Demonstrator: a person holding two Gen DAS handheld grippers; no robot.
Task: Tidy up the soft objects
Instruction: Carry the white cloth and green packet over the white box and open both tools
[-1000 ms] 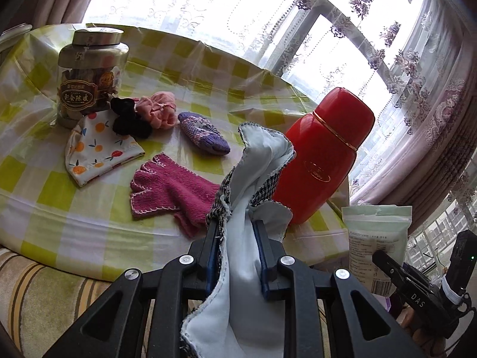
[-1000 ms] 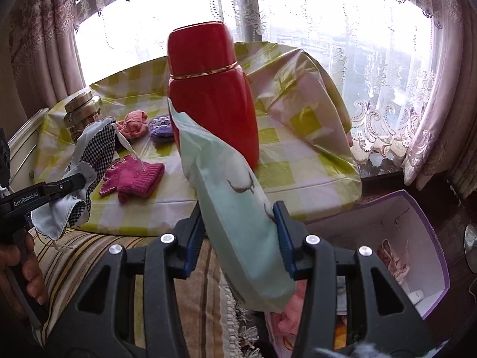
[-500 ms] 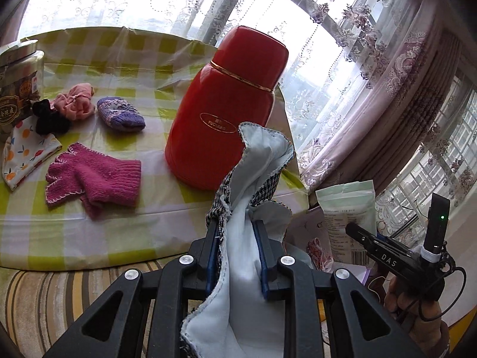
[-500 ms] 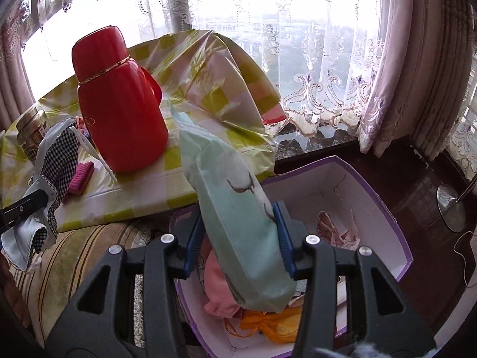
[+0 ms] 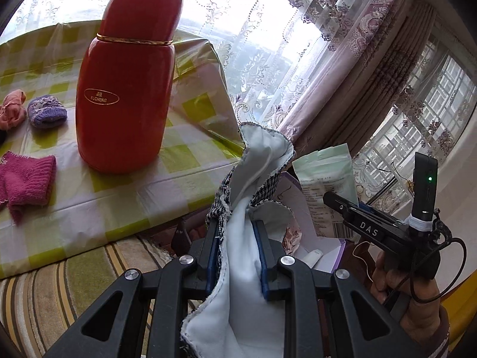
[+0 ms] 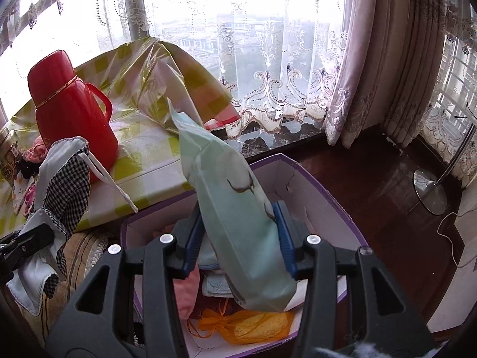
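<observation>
Left gripper [image 5: 235, 255]: a black plastic frame with triangular cut-outs, four round silver screws across its top, and two flat blue finger pads [image 5: 212, 256]. Right gripper [image 6: 237, 238]: the same black frame, silver screws and blue pads. In the left wrist view, the right gripper's side bears white letters "DAS", with a black upright module showing a green light, white tape wound round its base, and a thin black cable. The bare-skinned hand [image 5: 414, 304] shows a dark red cuff.
</observation>
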